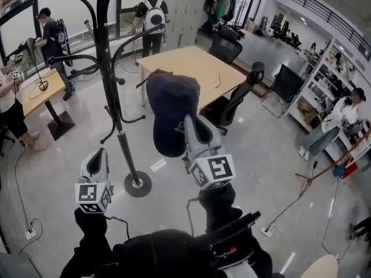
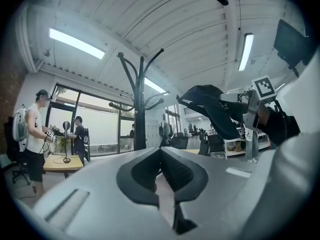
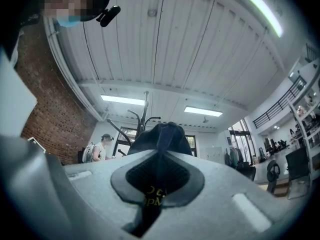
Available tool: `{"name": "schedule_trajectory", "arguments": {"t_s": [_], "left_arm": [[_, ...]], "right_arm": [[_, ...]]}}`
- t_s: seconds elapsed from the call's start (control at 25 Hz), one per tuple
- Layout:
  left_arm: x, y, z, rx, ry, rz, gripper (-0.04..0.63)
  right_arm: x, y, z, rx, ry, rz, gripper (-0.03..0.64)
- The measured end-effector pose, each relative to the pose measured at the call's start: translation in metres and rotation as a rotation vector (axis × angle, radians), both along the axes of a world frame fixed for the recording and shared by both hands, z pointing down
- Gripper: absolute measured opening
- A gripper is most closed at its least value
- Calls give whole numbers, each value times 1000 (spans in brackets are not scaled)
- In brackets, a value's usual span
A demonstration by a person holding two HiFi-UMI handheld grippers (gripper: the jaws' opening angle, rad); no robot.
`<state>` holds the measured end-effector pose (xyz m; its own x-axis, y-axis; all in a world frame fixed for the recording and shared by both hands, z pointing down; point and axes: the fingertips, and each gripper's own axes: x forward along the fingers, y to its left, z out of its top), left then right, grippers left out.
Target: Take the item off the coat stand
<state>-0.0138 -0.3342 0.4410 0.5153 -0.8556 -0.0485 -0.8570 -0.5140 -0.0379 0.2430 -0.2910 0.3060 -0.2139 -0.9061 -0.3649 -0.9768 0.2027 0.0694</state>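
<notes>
Right under the lens, the person's dark sleeves [image 1: 93, 236] reach forward. Beyond them the tall black coat stand [image 1: 110, 68] dominates the left of the floor, curved hooks fanning out at several heights. A tan bench [image 1: 191, 68] sits well apart behind it. Now the prize: the dark navy cap [image 1: 171, 106] hangs in the air to the right of the pole, clear of every hook as far as the head view shows. It's pinched by its fabric in the right tool [image 1: 191, 129], jaws clamped on it. The right gripper view shows cloth and a scrap of yellow lettering squeezed between the pads. The left tool [image 1: 99, 154] hovers low near the stand's round base [image 1: 137, 184], jaws together, nothing in them. So the lift-off looks as good as done; what's wanted now, I'd say, is a clean getaway. Hold that pinch firm, since soft cloth can slip. Draw the cap off to the right, not back across the lower hooks [image 1: 134, 119], and leave the idle left tool clear of the pole.
</notes>
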Motion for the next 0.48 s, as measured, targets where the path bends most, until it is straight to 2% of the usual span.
{"name": "schedule_trajectory", "arguments": {"t_s": [0.48], "left_arm": [[10,14,-2,30,-14,2,3]], "right_arm": [[-5,9,30,-21,30,-11,13]]}}
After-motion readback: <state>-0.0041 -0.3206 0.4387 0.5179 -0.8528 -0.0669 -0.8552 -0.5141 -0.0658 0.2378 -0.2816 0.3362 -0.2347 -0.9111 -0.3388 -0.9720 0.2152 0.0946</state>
